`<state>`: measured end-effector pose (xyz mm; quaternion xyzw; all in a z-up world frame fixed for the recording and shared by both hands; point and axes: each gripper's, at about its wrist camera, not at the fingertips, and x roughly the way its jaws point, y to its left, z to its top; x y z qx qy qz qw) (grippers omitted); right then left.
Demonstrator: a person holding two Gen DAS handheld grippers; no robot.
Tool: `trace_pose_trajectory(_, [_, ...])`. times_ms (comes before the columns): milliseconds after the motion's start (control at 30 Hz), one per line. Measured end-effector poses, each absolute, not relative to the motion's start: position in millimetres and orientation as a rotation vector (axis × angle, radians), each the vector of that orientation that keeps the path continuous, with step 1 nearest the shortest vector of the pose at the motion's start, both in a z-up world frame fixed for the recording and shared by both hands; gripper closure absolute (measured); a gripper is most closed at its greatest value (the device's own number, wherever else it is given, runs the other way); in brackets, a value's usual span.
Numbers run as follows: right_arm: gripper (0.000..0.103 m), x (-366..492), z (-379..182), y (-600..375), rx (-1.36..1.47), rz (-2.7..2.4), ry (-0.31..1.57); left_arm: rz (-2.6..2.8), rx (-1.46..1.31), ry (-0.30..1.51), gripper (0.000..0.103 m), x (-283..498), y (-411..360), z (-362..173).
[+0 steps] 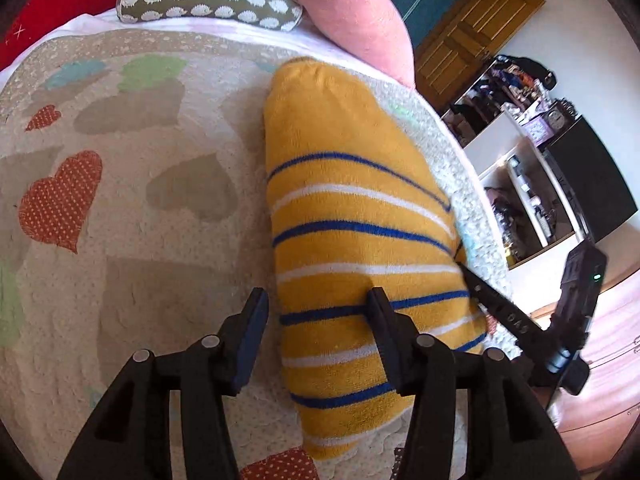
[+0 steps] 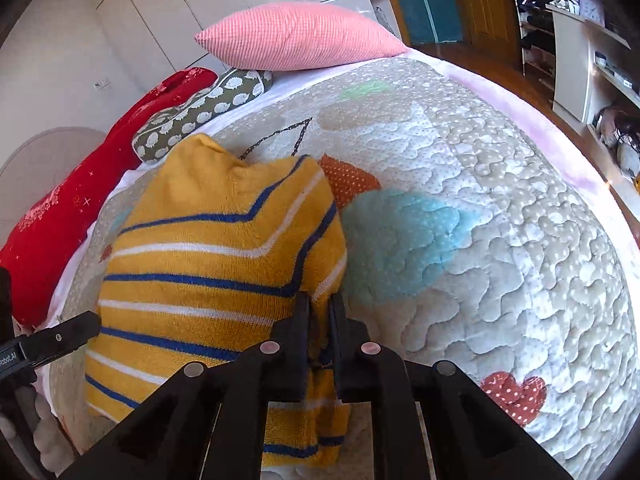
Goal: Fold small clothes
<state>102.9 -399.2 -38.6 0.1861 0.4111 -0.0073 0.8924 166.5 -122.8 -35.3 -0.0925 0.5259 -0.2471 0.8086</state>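
Yellow garment (image 1: 352,216), fleecy, with blue and white stripes, lies on the quilted bedspread (image 1: 132,208) that covers the bed. It is already doubled over into a long narrow shape; in the right wrist view the stripes meet in a V where one layer lies over another.

Your left tool (image 1: 316,316): jaws wide apart, nothing between them. One finger (image 1: 250,332) hangs over bare quilt, the other over the striped cloth near its edge. Whether that finger touches the fabric, cannot tell.

Your right tool (image 2: 320,320): jaws drawn close, pinching a fold of the yellow garment (image 2: 216,280) at its side edge. Cloth bunches up between the two fingers and hangs below them.

In the left wrist view your right tool (image 1: 496,304) comes in from the far side of the garment, tip at the cloth's edge. In the right wrist view your left tool (image 2: 60,340) shows at the frame's left, beside the garment.

At the head of the bed: pink pillow (image 2: 296,38), a dark cushion with white hedgehog print (image 2: 200,116), red cushion (image 2: 72,204). Shelves (image 1: 520,184) stand beyond the bed.
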Motion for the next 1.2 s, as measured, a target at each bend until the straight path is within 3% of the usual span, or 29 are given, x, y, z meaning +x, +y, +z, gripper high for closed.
trace_pose_trajectory(67, [0.089, 103.3, -39.3, -400.2, 0.381, -0.013, 0.851, -0.508, -0.121, 1.128, 0.052, 160.0, -134.0, -47.2])
trace_pose_trajectory(133, [0.079, 102.5, -40.7, -401.4, 0.350, -0.035, 0.850, -0.496, -0.052, 1.074, 0.052, 150.8, -141.2, -45.9])
trace_pose_trajectory(200, [0.060, 98.4, -40.5, -406.6, 0.343, -0.053, 0.840, -0.496, -0.036, 1.063, 0.052, 148.2, -141.0, -39.1])
trace_pose_trajectory(367, [0.055, 78.8, -18.6, -429.4, 0.455, -0.011, 0.782, -0.517, -0.087, 0.983, 0.053, 137.4, -115.5, -3.0])
trace_pose_trajectory(433, [0.053, 75.6, -8.8, -430.3, 0.428, -0.008, 0.770, -0.494, -0.068, 0.919, 0.047, 134.9, -106.0, 11.5])
trace_pose_trajectory(500, [0.047, 77.2, -2.8, -429.7, 0.417, 0.016, 0.769, -0.471, -0.074, 0.893, 0.028, 140.0, -98.0, 17.3])
trace_pose_trajectory(600, [0.035, 87.4, 0.8, -427.8, 0.453, 0.070, 0.769, -0.467, -0.130, 0.905, 0.023, 158.5, -88.6, 17.2])
trace_pose_trajectory(767, [0.027, 127.8, -13.8, -429.4, 0.536, 0.156, 0.815, -0.523, -0.168, 0.984, 0.018, 197.8, -103.3, -5.6])
trace_pose_trajectory(967, [0.029, 170.2, -55.9, -428.0, 0.691, 0.234, 0.903, -0.686, -0.308, 1.163, 0.018, 227.9, -133.1, -51.6])
trace_pose_trajectory(1000, [0.046, 171.7, -58.9, -425.1, 0.723, 0.262, 0.898, -0.703, -0.315, 1.193, 0.025, 227.4, -139.0, -57.1])
trace_pose_trajectory(1067, [0.063, 171.3, -57.9, -418.7, 0.769, 0.280, 0.891, -0.690, -0.307, 1.187, 0.038, 224.0, -140.8, -56.6])
trace_pose_trajectory(1100, [0.069, 171.1, -53.1, -415.4, 0.762, 0.283, 0.886, -0.699, -0.324, 1.182, 0.052, 223.7, -136.5, -53.0])
trace_pose_trajectory(1200, [0.072, 169.1, -30.2, -406.2, 0.733, 0.297, 0.861, -0.712, -0.383, 1.170, 0.063, 227.5, -113.3, -34.8])
